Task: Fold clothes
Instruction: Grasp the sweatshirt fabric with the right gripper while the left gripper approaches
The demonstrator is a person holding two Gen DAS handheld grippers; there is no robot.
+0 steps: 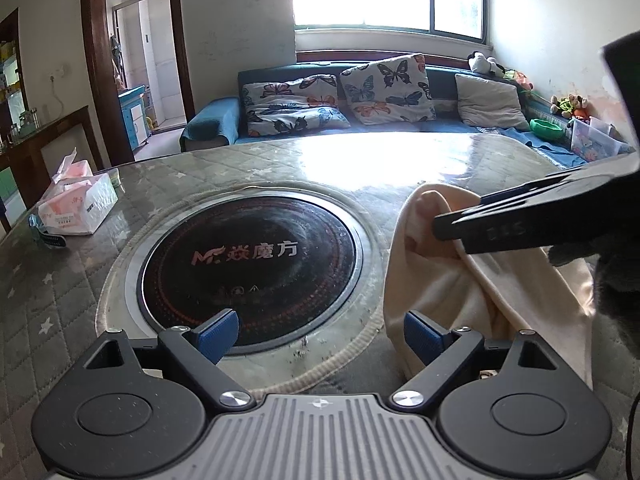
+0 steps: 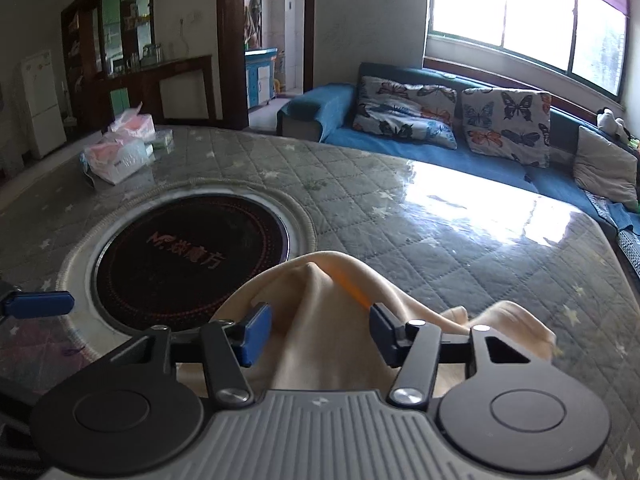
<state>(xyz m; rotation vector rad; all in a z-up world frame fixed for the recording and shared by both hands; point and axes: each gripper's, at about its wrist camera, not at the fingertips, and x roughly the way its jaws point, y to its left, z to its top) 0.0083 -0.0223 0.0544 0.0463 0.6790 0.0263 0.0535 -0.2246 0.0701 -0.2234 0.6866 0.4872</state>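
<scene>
One long blue sofa [image 1: 400,128] with butterfly cushions [image 1: 386,88] stands under the window, behind the quilted table [image 1: 60,292]. A round black burner [image 1: 248,264] sits in the table, tissue packs [image 1: 76,208] lie far left. The cream cloth [image 1: 460,292] lies bunched beside the burner. The right gripper [image 2: 320,326] has its fingers spread around a raised fold; the left gripper [image 1: 320,332] is released, empty.

Quilted table [image 1: 100,280]: cream garment [image 1: 460,300], tissue pack [image 1: 78,204], perhaps boxes.

A bright window [image 2: 524,12] throws glare on the quilted worktop [image 2: 440,216]. Beneath it a blue sofa [image 1: 216,120] holds butterfly cushions [image 1: 386,88]. A dark-framed doorway [image 1: 136,56] opens left.
</scene>
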